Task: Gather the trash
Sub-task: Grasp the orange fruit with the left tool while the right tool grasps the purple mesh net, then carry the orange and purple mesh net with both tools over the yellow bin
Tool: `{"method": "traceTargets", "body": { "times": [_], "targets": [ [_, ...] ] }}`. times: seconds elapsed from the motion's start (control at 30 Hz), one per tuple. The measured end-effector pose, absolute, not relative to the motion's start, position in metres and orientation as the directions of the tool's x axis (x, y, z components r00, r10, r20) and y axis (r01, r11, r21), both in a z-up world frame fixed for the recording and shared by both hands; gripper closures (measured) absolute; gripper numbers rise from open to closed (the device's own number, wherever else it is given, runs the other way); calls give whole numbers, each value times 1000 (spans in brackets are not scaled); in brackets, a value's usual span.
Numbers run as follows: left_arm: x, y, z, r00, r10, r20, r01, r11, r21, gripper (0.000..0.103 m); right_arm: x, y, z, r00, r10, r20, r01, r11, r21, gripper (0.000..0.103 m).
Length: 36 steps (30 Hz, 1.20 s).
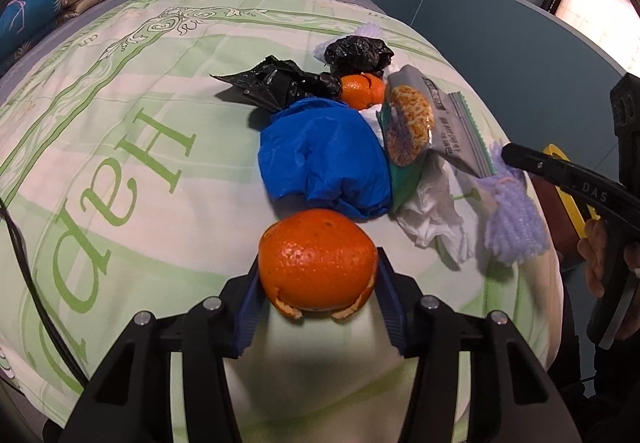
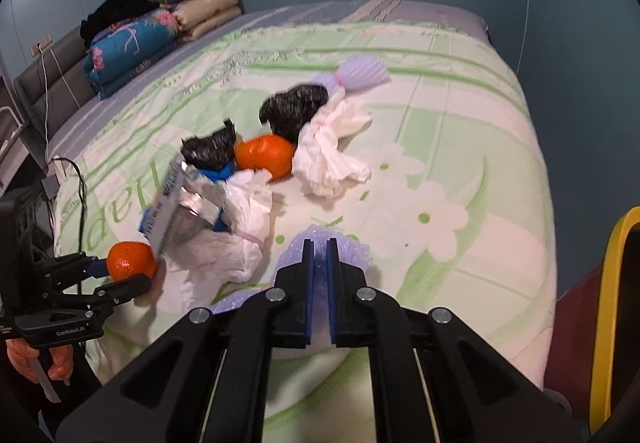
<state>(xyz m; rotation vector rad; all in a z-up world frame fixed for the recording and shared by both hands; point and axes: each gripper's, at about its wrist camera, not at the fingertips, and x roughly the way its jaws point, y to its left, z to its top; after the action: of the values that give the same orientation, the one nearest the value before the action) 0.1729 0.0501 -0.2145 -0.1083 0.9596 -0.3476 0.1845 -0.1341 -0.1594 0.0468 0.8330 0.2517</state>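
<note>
My left gripper [image 1: 318,275] is shut on an orange peel shell [image 1: 317,261] just above the bed; it also shows in the right wrist view [image 2: 130,260]. My right gripper [image 2: 319,249] is shut on a lilac foam fruit net [image 2: 348,249], also seen in the left wrist view [image 1: 512,215]. Trash lies piled on the bed: a blue plastic bag [image 1: 324,159], black bags [image 1: 280,83], a second orange peel [image 1: 362,90], a noodle wrapper [image 1: 420,119], white tissues [image 1: 436,215] and another foam net [image 2: 360,73].
The bed carries a green and white quilt [image 1: 120,147]. Folded bedding [image 2: 132,47] and pillows lie at the headboard. A yellow-rimmed bin [image 2: 608,307] stands beside the bed on the right. A black cable [image 2: 80,187] hangs at the left edge.
</note>
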Motion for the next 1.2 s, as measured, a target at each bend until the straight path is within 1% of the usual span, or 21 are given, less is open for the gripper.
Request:
{"method": "traceTargets", "body": {
  "times": [0.27,0.47,0.73,1.2],
  "targets": [
    [159,62,-195,555,-337,-761,233,941,-247,55,166,-145,-129,692,265,-671,-210,964,164,98],
    [147,67,-178,589,-337,-735,229,941,-248,55,149,-146,-109,720,277,-636,-232,960,155,98],
    [135,68,-153,632,-331,-700,232,944,-236,55,132,-153,-94,745,285,-603,-239,958,157,98],
    [134,39,-113,673,-359,-647,288,933,-217,55,102,-197,-59,822,230,-520,-181,973,145,98]
  ]
}}
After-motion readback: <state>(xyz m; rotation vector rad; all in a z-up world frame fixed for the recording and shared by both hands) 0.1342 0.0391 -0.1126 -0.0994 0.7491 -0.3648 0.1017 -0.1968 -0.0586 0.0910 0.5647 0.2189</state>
